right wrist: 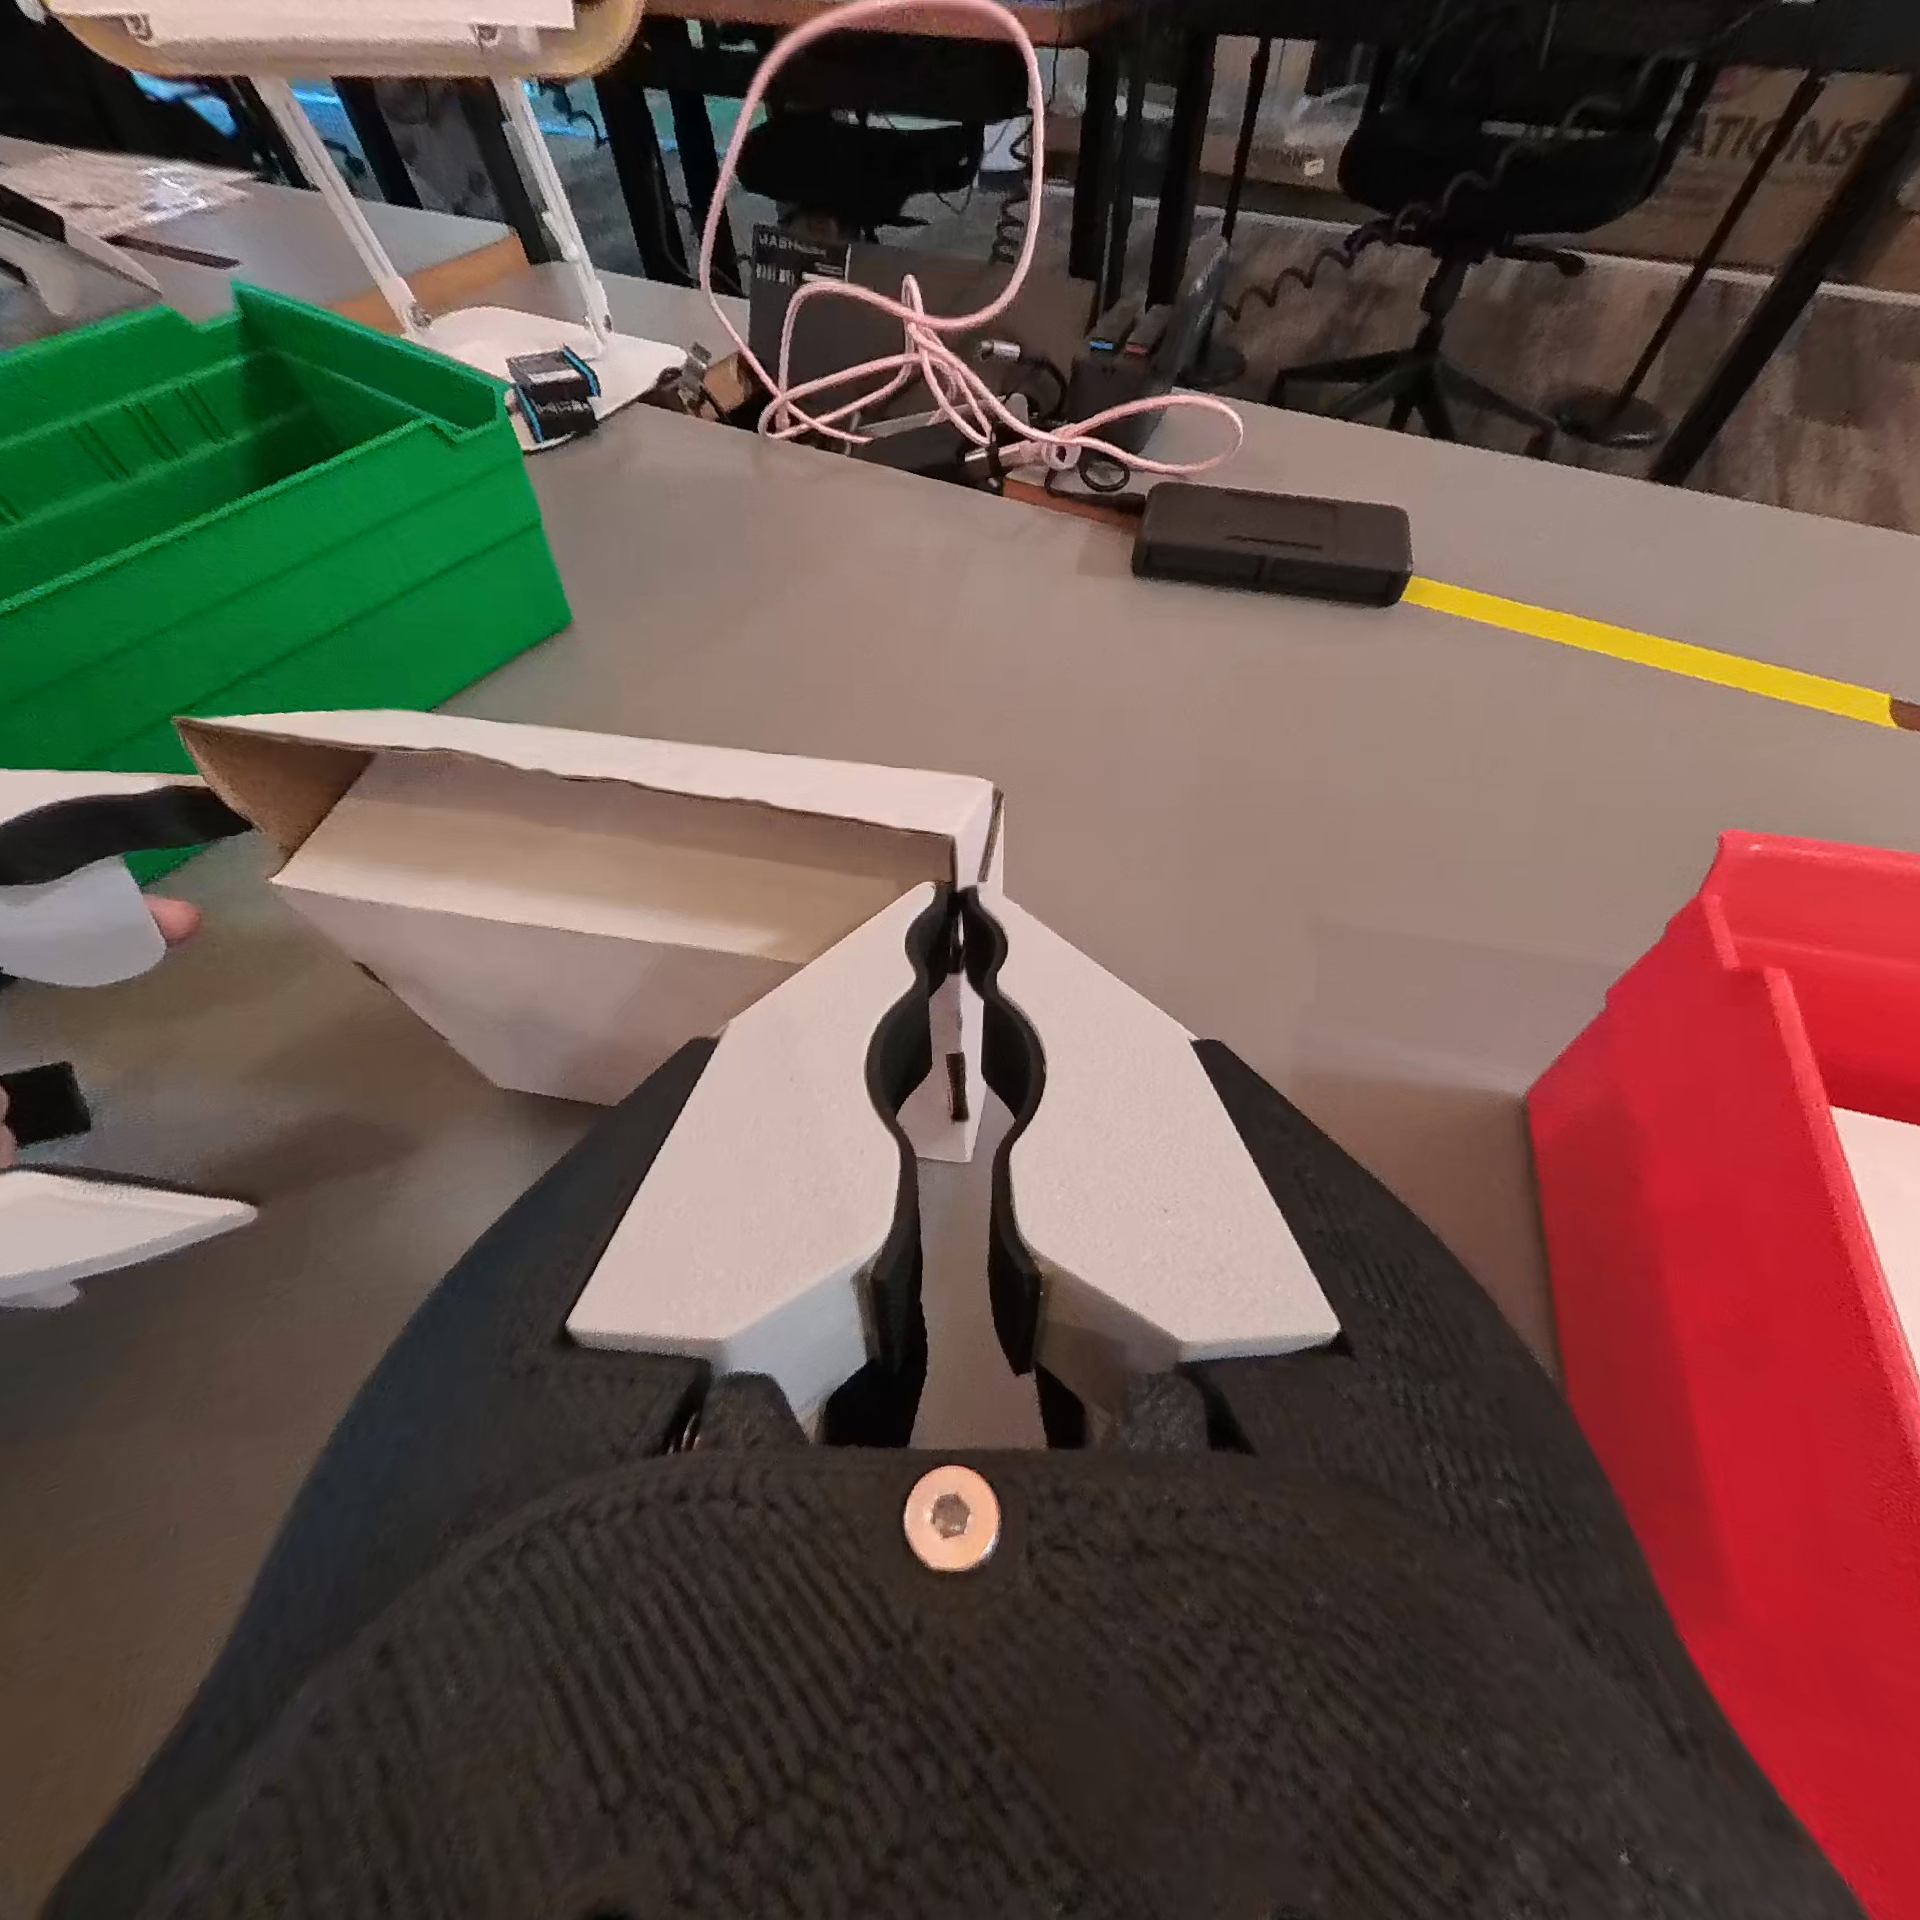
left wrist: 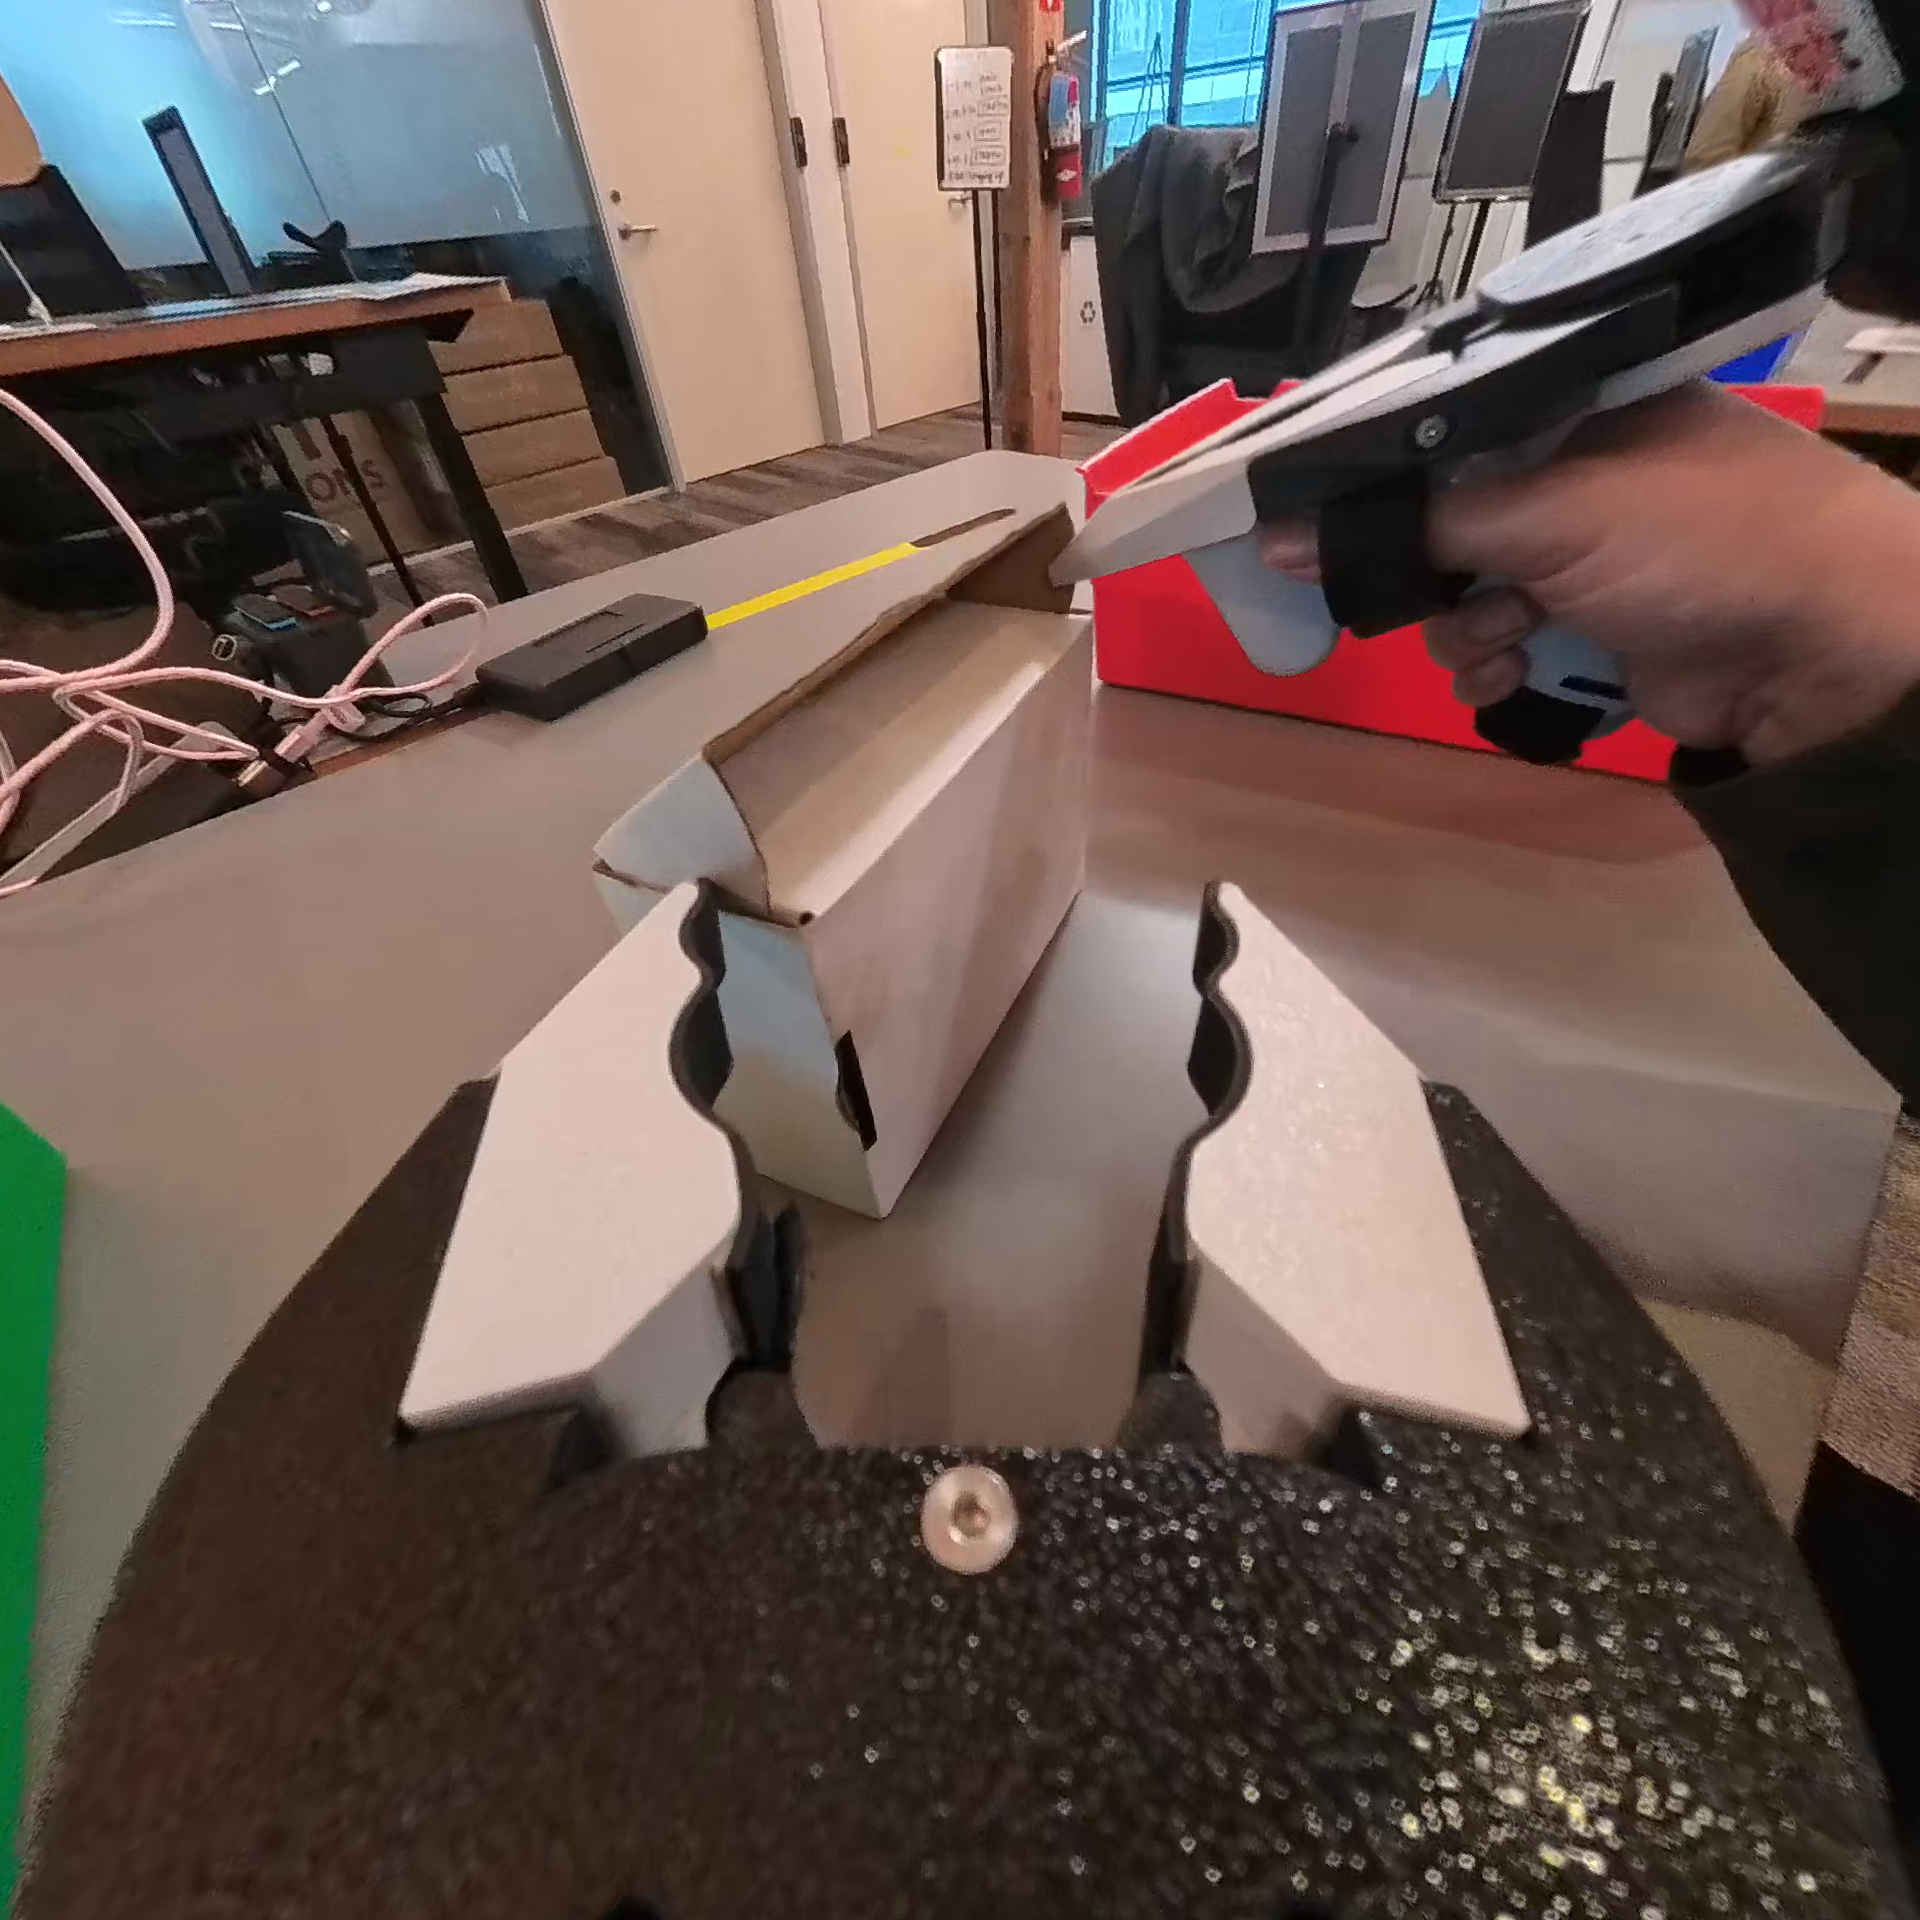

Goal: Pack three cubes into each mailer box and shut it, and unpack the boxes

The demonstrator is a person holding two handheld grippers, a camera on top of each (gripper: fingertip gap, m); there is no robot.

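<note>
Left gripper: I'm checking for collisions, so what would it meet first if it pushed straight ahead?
Probably the white mailer box: its near end already sits between the open left gripper fingers, close by the left finger.

Both tongs look the same: a rough, speckled black printed body with one silver hex screw (left wrist: 968, 1519) in the middle, white wedge fingers (left wrist: 582, 1174) and wavy black pads (right wrist: 902, 1049). The right tongs (left wrist: 1070, 566) have a pale grey pistol grip, black trigger and a dark sleeve behind.

Matt white cardboard mailer box (left wrist: 914, 831), glossy table (left wrist: 1351, 831)
</note>
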